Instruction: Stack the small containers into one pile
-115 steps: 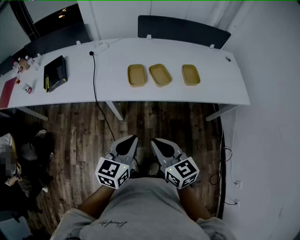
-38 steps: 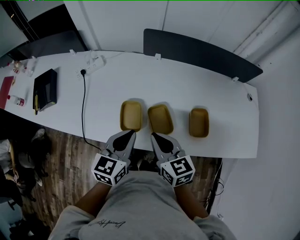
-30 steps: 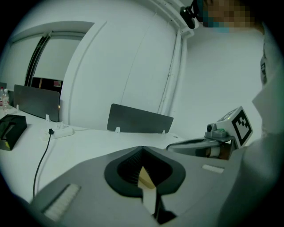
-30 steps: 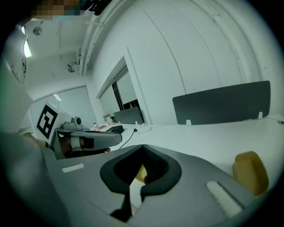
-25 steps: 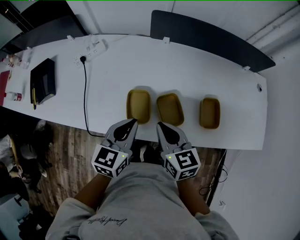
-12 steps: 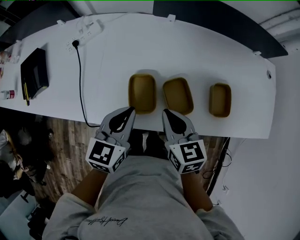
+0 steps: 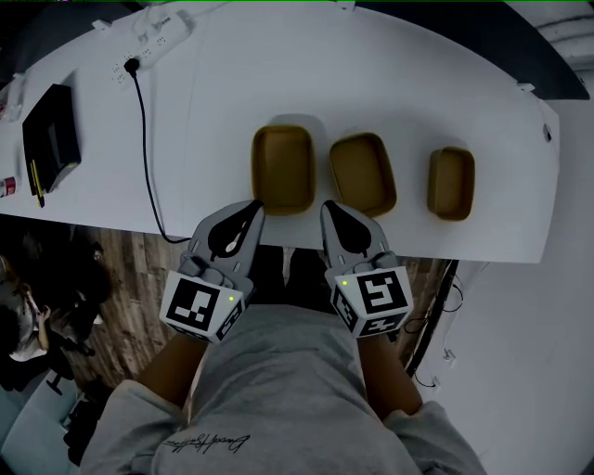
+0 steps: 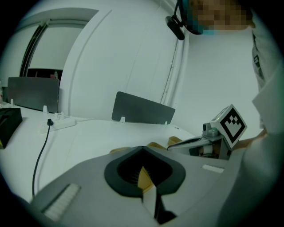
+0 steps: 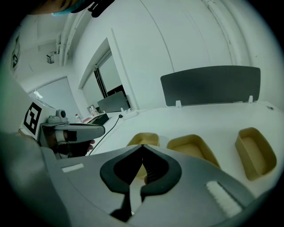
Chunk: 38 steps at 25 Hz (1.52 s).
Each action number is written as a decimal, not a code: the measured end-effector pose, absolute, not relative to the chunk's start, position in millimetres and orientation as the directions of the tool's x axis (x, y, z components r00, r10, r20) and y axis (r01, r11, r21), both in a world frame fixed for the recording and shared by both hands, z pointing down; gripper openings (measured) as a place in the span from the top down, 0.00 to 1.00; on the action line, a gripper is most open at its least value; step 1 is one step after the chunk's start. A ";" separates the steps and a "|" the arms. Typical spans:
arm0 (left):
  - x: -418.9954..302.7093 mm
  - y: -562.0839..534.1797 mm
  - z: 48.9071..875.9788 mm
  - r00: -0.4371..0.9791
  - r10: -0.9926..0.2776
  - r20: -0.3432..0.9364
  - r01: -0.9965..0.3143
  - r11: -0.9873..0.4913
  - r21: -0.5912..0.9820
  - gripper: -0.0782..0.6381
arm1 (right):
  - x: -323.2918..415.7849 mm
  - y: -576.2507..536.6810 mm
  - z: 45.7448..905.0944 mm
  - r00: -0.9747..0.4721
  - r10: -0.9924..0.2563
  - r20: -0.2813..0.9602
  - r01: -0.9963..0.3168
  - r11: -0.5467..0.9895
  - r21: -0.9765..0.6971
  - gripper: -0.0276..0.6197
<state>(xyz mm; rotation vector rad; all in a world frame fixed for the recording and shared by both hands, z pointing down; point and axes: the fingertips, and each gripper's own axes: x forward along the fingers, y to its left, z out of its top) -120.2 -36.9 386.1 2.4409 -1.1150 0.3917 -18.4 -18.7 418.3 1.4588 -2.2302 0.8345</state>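
— What's nearest?
— A grey shirt (image 7: 278, 390) with a line of script low on it, too small to read. Past it are the left hand-held gripper (image 7: 251, 208) and the right hand-held gripper (image 7: 328, 208), both with jaws closed on nothing, tips meeting. Each carries a cube (image 7: 198, 306) printed with black-and-white square markers, no words.
— Where do they sit against the edge?
— Their tips are over the near edge of the tabletop (image 7: 213, 102). Wooden floor (image 7: 102, 264) shows below it.
— And the containers?
— Three tan ones in a row just past that edge, all apart, none stacked. The left container (image 7: 281, 167) lies just ahead of the left tips and the middle container (image 7: 362, 174) ahead of the right tips, with a narrow gap between the two. The right container (image 7: 451, 183) stands further off, near the right end. I see no labels on them.
— Free room?
— Bare white surface behind the row up to the far edge, and leftward as far as a black cable (image 7: 142, 130).
— Further back?
— The cable runs to a white power strip (image 7: 153, 28). A black notebook (image 7: 48, 130) lies far left, and a dark panel (image 9: 211, 84) stands along the far edge.
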 end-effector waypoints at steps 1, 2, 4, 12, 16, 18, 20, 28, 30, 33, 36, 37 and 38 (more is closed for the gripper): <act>-121.4 -37.4 388.7 0.636 -0.646 0.423 -0.768 -0.584 0.263 0.89 | -19.3 -19.5 422.2 -0.404 -0.704 0.584 -0.914 0.290 -0.283 0.93; -122.4 -37.6 391.3 0.635 -0.644 0.427 -0.768 -0.582 0.266 0.89 | -19.5 -20.1 426.4 -0.396 -0.701 0.593 -0.918 0.280 -0.281 0.93; -123.9 -37.9 396.0 0.636 -0.639 0.432 -0.768 -0.580 0.273 0.89 | -19.1 -20.9 435.4 -0.379 -0.693 0.613 -0.925 0.260 -0.278 0.91; -135.5 -38.4 417.3 0.631 -0.620 0.466 -0.771 -0.569 0.288 0.89 | -21.7 -27.8 469.5 -0.335 -0.663 0.670 -0.940 0.186 -0.286 0.86; -138.0 -37.8 426.8 0.640 -0.600 0.480 -0.764 -0.566 0.311 0.89 | -22.9 -31.7 486.7 -0.303 -0.641 0.705 -0.951 0.151 -0.271 0.84; -139.0 -37.3 429.4 0.641 -0.595 0.484 -0.762 -0.567 0.313 0.89 | -22.3 -33.4 492.1 -0.289 -0.636 0.715 -0.954 0.135 -0.266 0.84; -139.8 -37.1 432.4 0.642 -0.592 0.487 -0.761 -0.566 0.316 0.89 | -23.0 -34.6 496.5 -0.285 -0.629 0.723 -0.956 0.126 -0.267 0.84; -145.0 -35.6 440.4 0.649 -0.576 0.497 -0.756 -0.565 0.331 0.89 | -24.2 -35.9 514.1 -0.245 -0.602 0.760 -0.966 0.082 -0.246 0.83; -146.4 -35.1 442.1 0.650 -0.573 0.499 -0.754 -0.565 0.334 0.89 | -24.9 -37.9 516.2 -0.242 -0.599 0.763 -0.966 0.075 -0.247 0.83; -148.4 -34.1 444.5 0.650 -0.568 0.505 -0.755 -0.563 0.338 0.89 | -24.9 -38.9 519.9 -0.235 -0.591 0.771 -0.967 0.064 -0.245 0.84; -150.9 -34.0 446.1 0.648 -0.568 0.507 -0.756 -0.561 0.338 0.89 | -24.3 -39.4 522.3 -0.218 -0.588 0.779 -0.971 0.049 -0.235 0.88; -151.5 -34.1 446.3 0.648 -0.568 0.507 -0.756 -0.560 0.338 0.89 | -23.8 -39.4 522.4 -0.211 -0.589 0.780 -0.972 0.044 -0.230 0.89; -152.0 -34.1 446.5 0.647 -0.569 0.507 -0.757 -0.559 0.338 0.89 | -23.5 -39.3 522.4 -0.206 -0.589 0.781 -0.973 0.040 -0.226 0.91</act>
